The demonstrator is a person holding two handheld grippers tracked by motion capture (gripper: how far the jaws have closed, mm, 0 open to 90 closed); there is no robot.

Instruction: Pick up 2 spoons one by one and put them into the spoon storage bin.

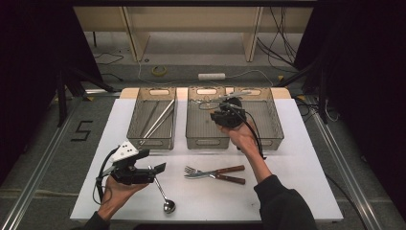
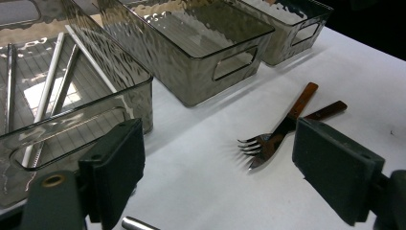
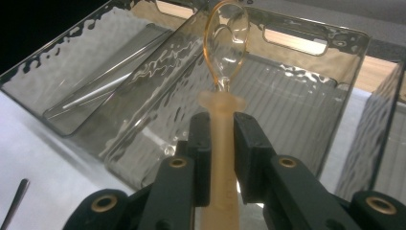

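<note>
Nearest the high camera, a polished metal spoon lies near the front edge of the white table, bowl toward the person, its handle running up under the left gripper. That gripper hangs just above the handle with its jaws spread wide and nothing between them; in the left gripper view the rounded end of the handle peeks in at the bottom, apart from both pads as far as I can tell, so it looks poised to take the spoon next.

Behind it, the leftmost smoked-plastic bin holds several long straight silvery utensils, perhaps chopsticks or straws, though the view is too coarse to say. This suggests sorting by kind, one bin per type.

Toward the middle, a wooden-handled steel fork and a matching wooden-handled knife lie crossed on the bare table, well apart from the bins, seemingly waiting their turn.

Farther right, the right gripper hovers over the middle smoked-plastic bin. Its jaws are clamped on the pale stem of a translucent amber plastic spoon, bowl pointing away and tilted over the bin's interior, held clear of its walls. My reading is that it is about to be lowered inside. The third smoked bin stands just beside, at the right.
</note>
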